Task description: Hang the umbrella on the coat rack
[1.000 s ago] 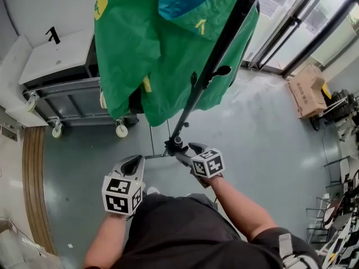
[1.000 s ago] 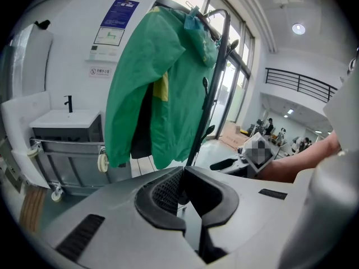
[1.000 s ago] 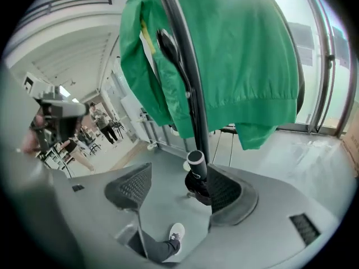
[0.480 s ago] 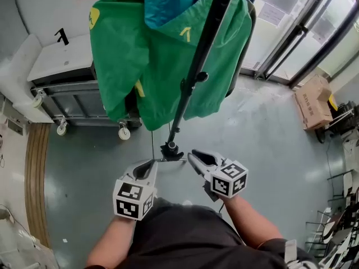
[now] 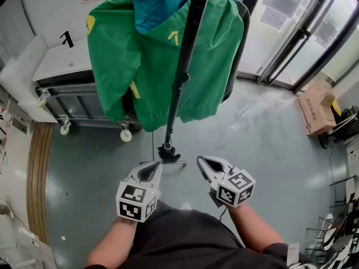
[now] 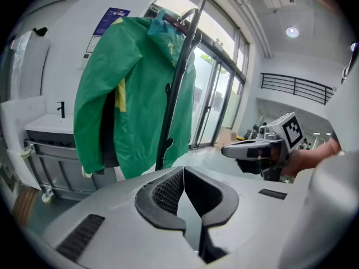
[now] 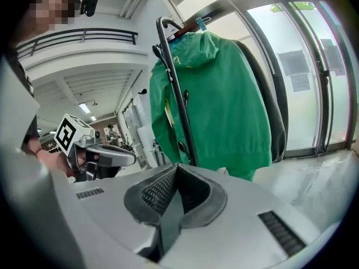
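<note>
A long black umbrella (image 5: 182, 77) hangs straight down in front of a green jacket (image 5: 146, 55) on the coat rack (image 5: 174, 162). Its curved handle is hooked over the rack's top (image 7: 161, 24), and its lower end (image 5: 166, 150) is near the floor. No gripper touches it. My right gripper (image 5: 201, 160) is below and to the right of that lower end; its jaws have just been closing on nothing and are now shut. My left gripper (image 5: 158, 165) is just below the umbrella's end, also shut and empty. In each gripper view the umbrella (image 6: 171, 100) (image 7: 179, 102) stands beyond the closed tips.
A grey wheeled cart (image 5: 73, 100) stands behind the jacket at left. Glass doors (image 5: 297, 38) run along the back right, with a cardboard box (image 5: 317, 108) beside them. Chairs crowd the right edge. The person's dark shirt fills the bottom.
The right gripper drew back from the umbrella's lower end, moving right and toward me, and its jaws went from wide open to shut. The left gripper shifted slightly right. The umbrella stays hanging.
</note>
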`<action>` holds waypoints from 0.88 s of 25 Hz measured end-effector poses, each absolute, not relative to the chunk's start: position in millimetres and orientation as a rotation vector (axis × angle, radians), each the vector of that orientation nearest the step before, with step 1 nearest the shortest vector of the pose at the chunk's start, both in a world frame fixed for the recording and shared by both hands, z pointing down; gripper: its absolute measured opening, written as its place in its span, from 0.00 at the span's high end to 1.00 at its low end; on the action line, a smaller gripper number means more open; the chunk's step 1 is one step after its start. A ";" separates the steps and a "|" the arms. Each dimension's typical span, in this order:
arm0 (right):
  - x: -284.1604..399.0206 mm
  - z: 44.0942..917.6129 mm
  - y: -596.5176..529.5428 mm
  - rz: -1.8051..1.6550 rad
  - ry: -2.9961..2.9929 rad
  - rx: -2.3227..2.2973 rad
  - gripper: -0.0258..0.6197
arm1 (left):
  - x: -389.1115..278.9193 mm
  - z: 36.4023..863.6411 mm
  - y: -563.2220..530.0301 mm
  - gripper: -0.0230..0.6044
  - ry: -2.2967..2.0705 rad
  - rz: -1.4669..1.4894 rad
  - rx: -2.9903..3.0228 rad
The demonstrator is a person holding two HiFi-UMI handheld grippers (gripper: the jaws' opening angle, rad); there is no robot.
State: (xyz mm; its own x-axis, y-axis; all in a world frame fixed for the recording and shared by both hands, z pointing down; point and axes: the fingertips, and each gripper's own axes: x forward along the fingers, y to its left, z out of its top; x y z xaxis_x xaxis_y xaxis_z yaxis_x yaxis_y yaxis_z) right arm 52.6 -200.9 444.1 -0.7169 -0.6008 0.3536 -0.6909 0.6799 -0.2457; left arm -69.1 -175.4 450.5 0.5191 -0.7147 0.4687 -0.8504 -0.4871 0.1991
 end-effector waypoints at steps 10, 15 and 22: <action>65.0 449.6 -182.6 0.576 -2.674 0.996 0.95 | -64.1 448.8 -171.0 0.94 -1.351 0.477 2.332; 62.4 448.5 -180.1 0.583 -2.686 0.963 0.94 | -61.0 450.3 -165.9 0.94 -1.362 0.464 2.315; 57.6 445.9 -185.6 0.577 -2.694 0.956 0.95 | -60.6 449.0 -170.7 0.94 -1.378 0.455 2.308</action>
State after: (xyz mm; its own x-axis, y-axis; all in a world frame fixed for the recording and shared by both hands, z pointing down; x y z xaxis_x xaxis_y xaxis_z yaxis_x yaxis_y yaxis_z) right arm 57.6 -185.6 445.9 -0.7627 -0.5537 0.3342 -0.6420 0.7106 -0.2878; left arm -60.6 -170.7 449.0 0.4572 -0.7521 0.4747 -0.8868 -0.4257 0.1798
